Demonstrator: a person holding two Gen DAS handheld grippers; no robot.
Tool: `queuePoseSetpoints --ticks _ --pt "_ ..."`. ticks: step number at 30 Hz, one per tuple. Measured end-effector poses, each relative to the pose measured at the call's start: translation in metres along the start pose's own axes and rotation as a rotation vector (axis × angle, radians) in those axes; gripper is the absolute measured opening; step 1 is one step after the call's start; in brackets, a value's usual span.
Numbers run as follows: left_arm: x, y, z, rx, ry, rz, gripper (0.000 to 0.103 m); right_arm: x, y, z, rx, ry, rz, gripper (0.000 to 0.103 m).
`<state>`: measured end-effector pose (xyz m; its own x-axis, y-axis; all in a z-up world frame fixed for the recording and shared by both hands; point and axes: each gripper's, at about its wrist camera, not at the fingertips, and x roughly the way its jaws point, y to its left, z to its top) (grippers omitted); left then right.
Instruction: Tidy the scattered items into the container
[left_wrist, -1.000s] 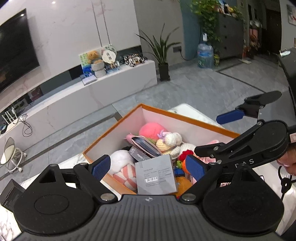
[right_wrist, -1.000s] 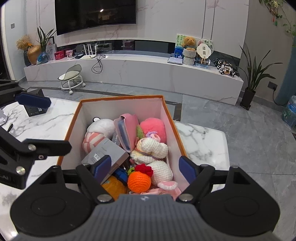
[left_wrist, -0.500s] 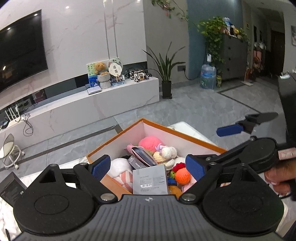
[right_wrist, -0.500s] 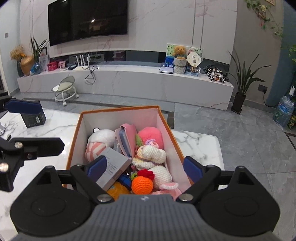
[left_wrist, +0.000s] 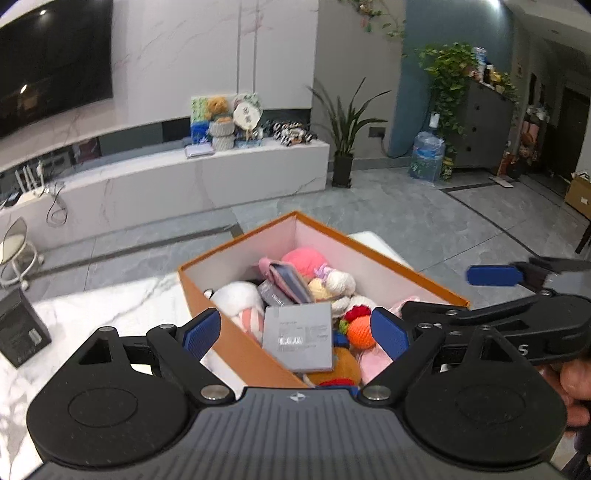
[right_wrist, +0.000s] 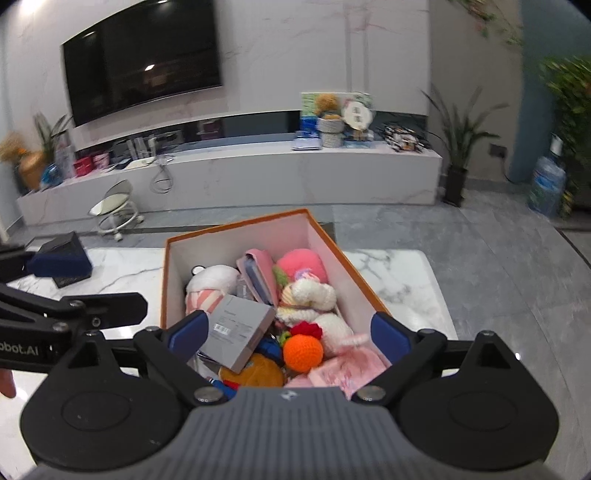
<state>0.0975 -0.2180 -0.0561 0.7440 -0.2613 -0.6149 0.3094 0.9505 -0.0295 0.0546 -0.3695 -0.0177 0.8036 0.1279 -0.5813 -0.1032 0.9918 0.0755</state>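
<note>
Orange card outside, pale pink inside: the box (right_wrist: 369, 291) sits on the marble tabletop (right_wrist: 399, 277) against its far edge, heaped with crocheted soft toys, an orange knitted ball (right_wrist: 303, 352) and a flat grey carton (right_wrist: 240, 330). Right gripper (right_wrist: 291, 332) opening above the heap, nothing between its jaws; left gripper (left_wrist: 295, 330) gapes empty too. Grey tiled floor (right_wrist: 480, 236) beyond.

White marble table (right_wrist: 399, 280) carries the orange box (right_wrist: 170, 280) and a black box (right_wrist: 68, 245)
</note>
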Motion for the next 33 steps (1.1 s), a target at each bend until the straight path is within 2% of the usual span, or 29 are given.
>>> queuePoseSetpoints --ticks 5,19,33 --pt "0.0062 -0.0005 -0.0008 -0.016 0.027 0.088 0.103 0.0014 -0.0004 -0.0018 0.023 0.003 -0.048 0.099" --pt "0.0077 0.0043 0.0003 -0.046 0.034 0.087 0.103 0.0028 -0.0034 0.0015 0.05 0.014 -0.094 0.1" --pt "0.0014 -0.0036 0.0024 -0.025 0.039 0.083 0.103 -0.0005 -0.0052 0.0022 0.063 0.012 -0.096 0.1"
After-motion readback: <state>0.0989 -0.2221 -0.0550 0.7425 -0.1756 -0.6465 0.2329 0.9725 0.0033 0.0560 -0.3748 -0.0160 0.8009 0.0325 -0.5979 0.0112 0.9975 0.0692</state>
